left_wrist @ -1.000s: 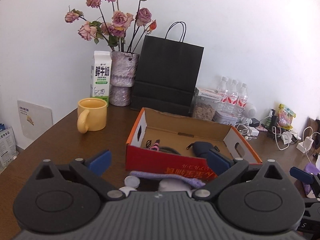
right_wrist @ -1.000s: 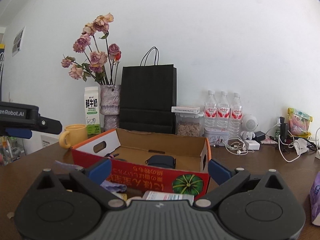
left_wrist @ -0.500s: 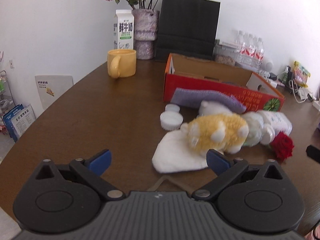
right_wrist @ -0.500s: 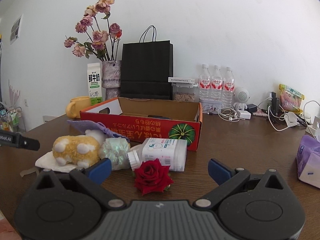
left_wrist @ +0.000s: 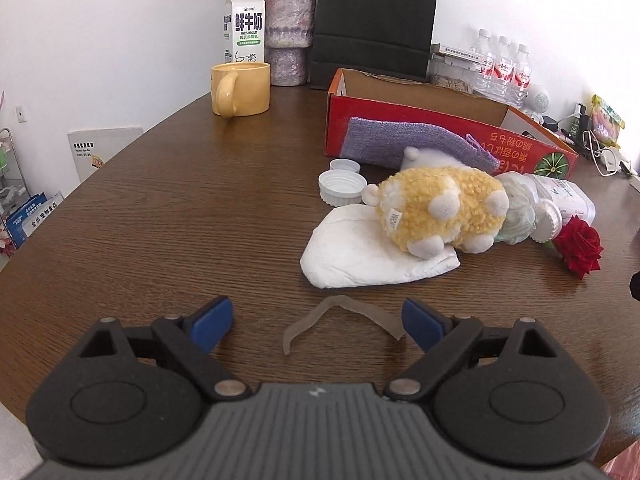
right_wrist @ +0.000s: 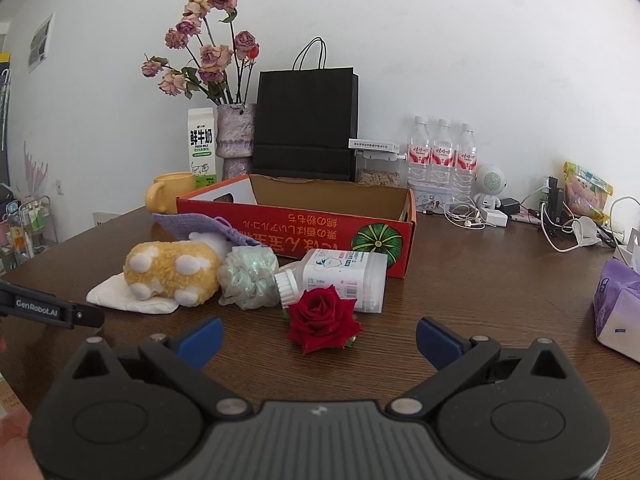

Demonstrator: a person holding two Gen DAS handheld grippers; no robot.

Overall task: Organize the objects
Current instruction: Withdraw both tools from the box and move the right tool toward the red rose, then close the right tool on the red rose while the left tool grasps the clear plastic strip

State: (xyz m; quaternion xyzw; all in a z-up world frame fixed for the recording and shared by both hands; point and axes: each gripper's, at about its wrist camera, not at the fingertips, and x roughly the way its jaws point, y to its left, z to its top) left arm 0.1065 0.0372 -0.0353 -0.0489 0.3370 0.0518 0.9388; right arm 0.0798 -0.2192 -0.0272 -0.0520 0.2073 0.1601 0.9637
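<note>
We have both grippers low over the brown tabletop [left_wrist: 168,208], empty. Left gripper [left_wrist: 318,322]: fingers spread wide, nothing between them except a thin translucent curled strip [left_wrist: 340,318] lying flat on the wood just ahead. Right gripper [right_wrist: 318,338]: fingers released too, red rose [right_wrist: 322,318] lying on the tabletop just ahead of the gap, not touched. The clutter sits in a pile just in front of the red cardboard box [right_wrist: 304,226]: yellow plush toy [left_wrist: 442,210] lying partly on a white folded cloth [left_wrist: 360,258], purple knit pouch [left_wrist: 404,144] leaning against the box's near wall, pale mesh bath puff [right_wrist: 248,276] touching the plush's right side, white plastic bottle [right_wrist: 344,278] on its side right of the puff, two white lids [left_wrist: 340,186] left of the plush. Far left: yellow mug [left_wrist: 240,88], milk carton [left_wrist: 244,26], vase [right_wrist: 236,136]. Black paper bag [right_wrist: 306,120] stands behind the box.
</note>
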